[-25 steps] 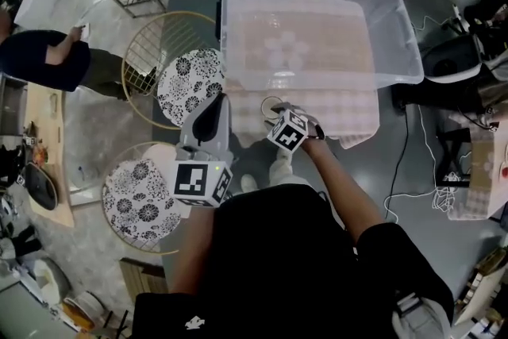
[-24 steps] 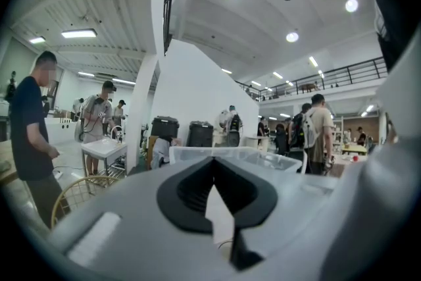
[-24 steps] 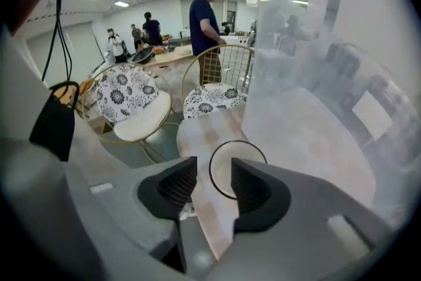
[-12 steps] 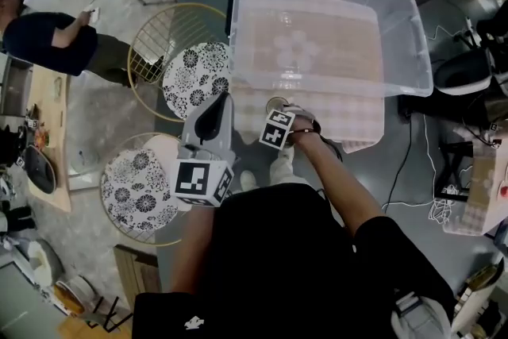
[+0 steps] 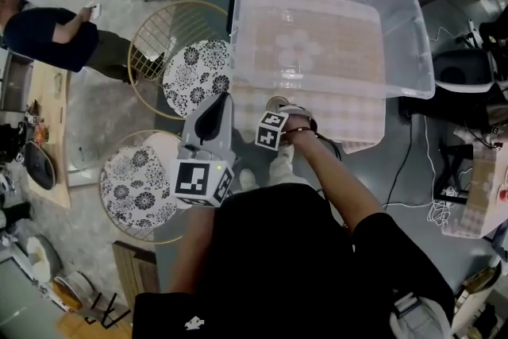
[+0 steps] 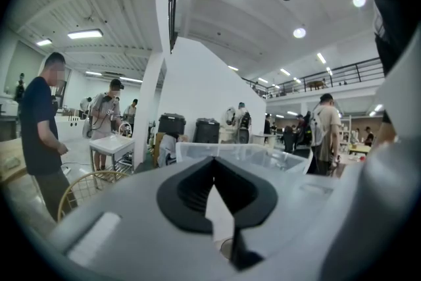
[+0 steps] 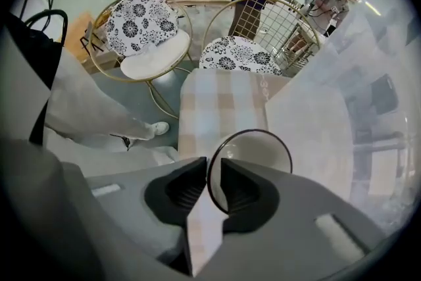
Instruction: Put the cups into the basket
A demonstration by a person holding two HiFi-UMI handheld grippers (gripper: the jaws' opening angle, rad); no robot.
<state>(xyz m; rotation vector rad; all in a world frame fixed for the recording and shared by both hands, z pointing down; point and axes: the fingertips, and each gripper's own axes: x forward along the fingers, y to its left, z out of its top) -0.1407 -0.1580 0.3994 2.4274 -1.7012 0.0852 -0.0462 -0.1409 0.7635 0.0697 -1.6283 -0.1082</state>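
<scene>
A small white cup with a dark rim (image 5: 277, 102) (image 7: 253, 151) stands on the checked tablecloth (image 5: 349, 119), just in front of the large clear plastic basket (image 5: 413, 28). My right gripper (image 5: 279, 110) (image 7: 212, 174) points straight down over it. Its jaws have just been closing and now straddle the cup's near rim, one outside and one inside, with a sliver of gap still showing. My left gripper (image 5: 223, 99) (image 6: 212, 161) hovers level to the left of the table, its fingertips together and nothing between them. The basket looks empty.
Two gold wire chairs with floral cushions (image 5: 197, 71) (image 5: 133, 185) stand left of the table. A person in dark clothes (image 5: 48, 32) stands further left by a bench. Cables and a dark chair (image 5: 464, 71) lie to the right.
My right gripper has dropped onto the cup and its jaws have narrowed around the rim. The left gripper has stayed put.
</scene>
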